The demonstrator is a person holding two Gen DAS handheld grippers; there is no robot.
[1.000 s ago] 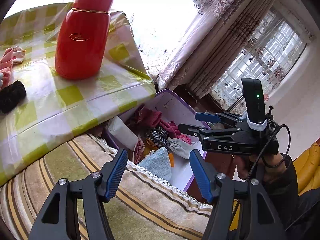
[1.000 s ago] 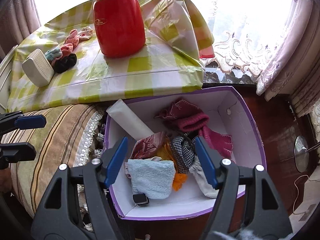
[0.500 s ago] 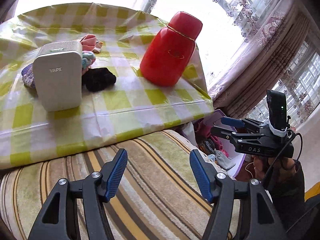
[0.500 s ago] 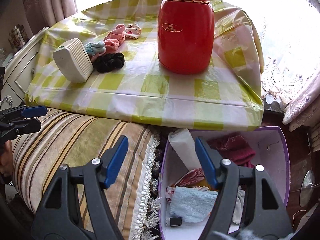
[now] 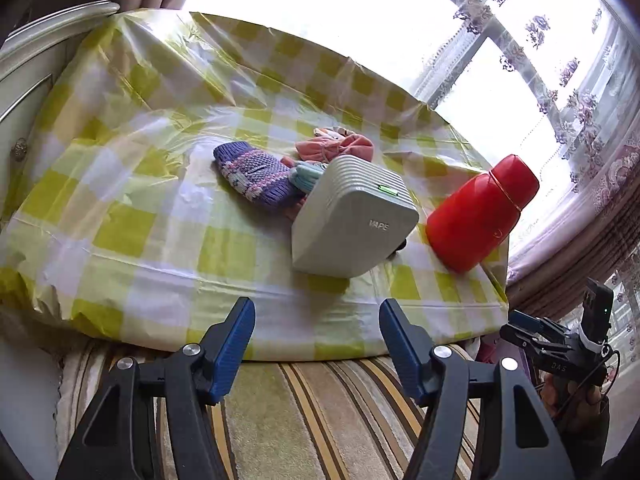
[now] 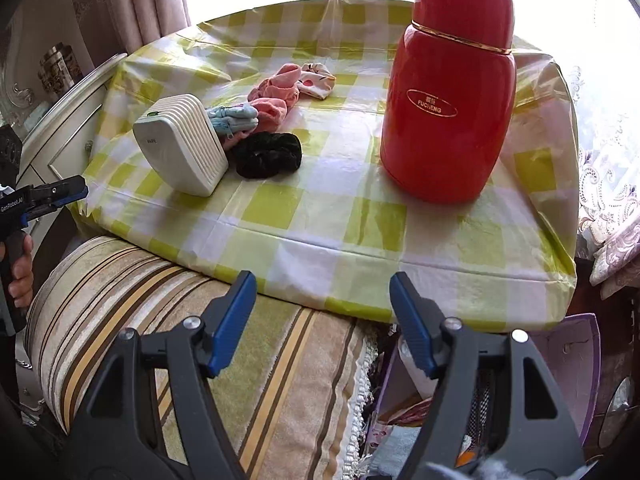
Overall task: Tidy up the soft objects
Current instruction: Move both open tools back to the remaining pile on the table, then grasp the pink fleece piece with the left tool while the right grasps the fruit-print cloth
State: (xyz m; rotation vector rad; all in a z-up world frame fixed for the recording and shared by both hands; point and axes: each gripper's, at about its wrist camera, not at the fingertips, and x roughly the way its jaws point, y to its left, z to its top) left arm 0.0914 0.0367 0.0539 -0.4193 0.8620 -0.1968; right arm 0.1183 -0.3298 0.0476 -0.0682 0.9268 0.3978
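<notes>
Checked tablecloth [image 6: 320, 216] under bright window, white box [image 6: 180, 148] as the landmark — black scrunchie [image 6: 267, 155] touching its right side, pink cloths [image 6: 276, 92] behind it, purple knit [image 5: 252, 176] beyond, left gripper [image 5: 316, 344] and right gripper [image 6: 322, 320] both spread wide, holding nothing, over the striped cushion [image 6: 160, 300].

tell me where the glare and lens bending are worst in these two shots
Left wrist view: the window is blown out white, the tablecloth shines, and the flask leans from fisheye bending. Right wrist view: the backlight whitens the top edge, the flask stays sharp, and the table edge bows.
</notes>
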